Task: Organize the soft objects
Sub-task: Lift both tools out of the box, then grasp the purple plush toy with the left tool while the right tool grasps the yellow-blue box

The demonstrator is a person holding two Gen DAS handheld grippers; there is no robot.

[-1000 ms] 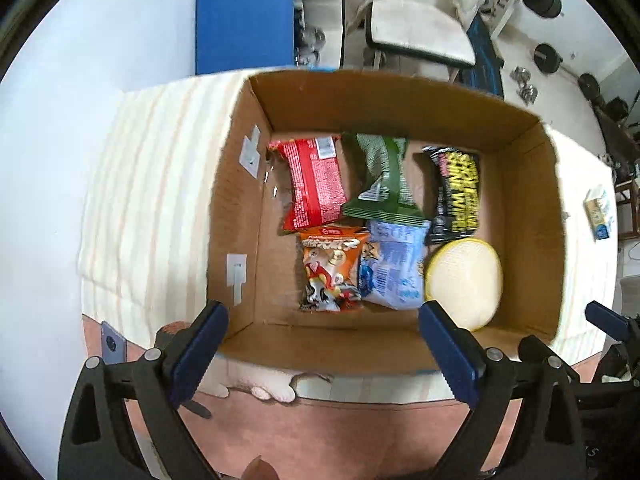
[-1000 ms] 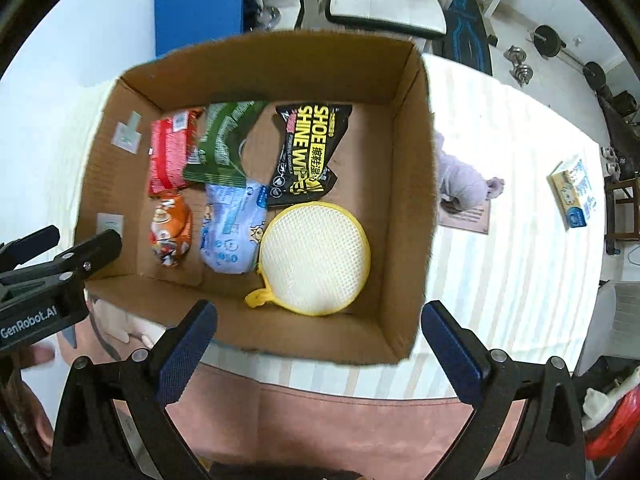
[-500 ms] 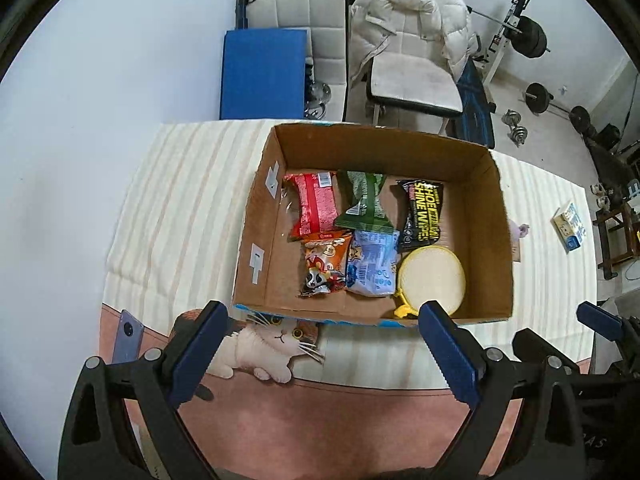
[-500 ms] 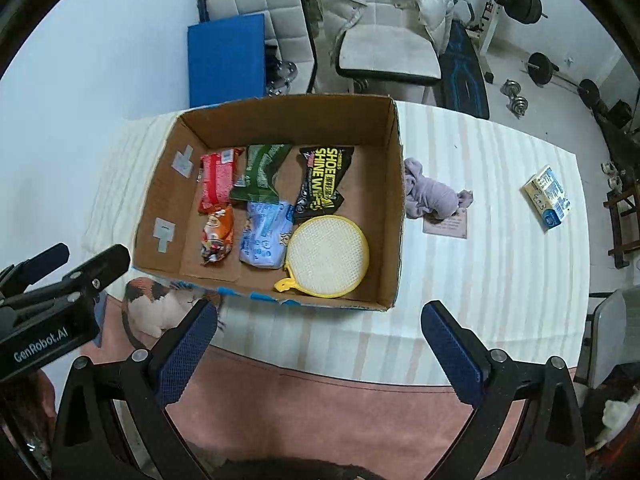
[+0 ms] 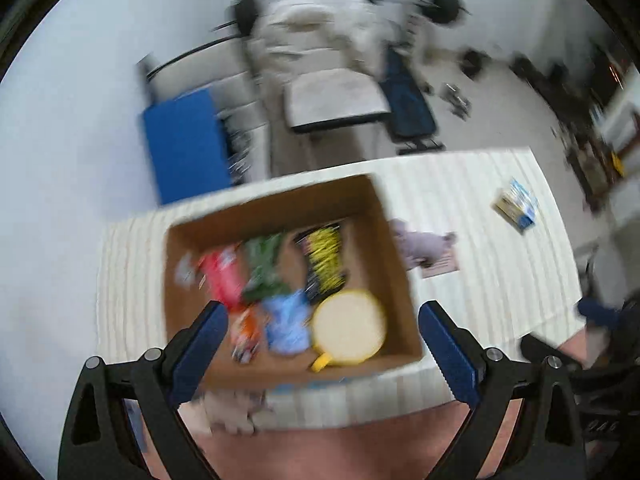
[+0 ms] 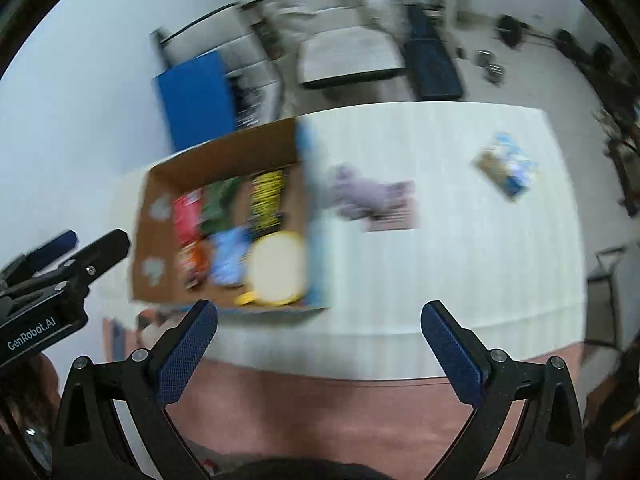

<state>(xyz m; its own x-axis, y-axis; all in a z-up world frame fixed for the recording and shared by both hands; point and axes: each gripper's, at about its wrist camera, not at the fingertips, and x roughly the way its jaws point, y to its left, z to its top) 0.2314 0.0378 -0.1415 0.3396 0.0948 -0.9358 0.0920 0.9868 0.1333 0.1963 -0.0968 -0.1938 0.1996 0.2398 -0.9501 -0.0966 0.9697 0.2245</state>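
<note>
Grippers: left gripper (image 5: pixel 320 332) and right gripper (image 6: pixel 319 328) both wide open, empty
Risk: purple cloth (image 6: pixel 366 196) beside box (image 6: pixel 224 152); blurred view may spoil the grab

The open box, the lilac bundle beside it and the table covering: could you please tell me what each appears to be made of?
Box: corrugated cardboard by its look, matte brown walls with pale tape patches.
Lilac bundle: soft cloth or plush, rumpled and matte; blur hides the weave.
Table covering: probably fabric, cream with faint stripes, no gloss.
</note>
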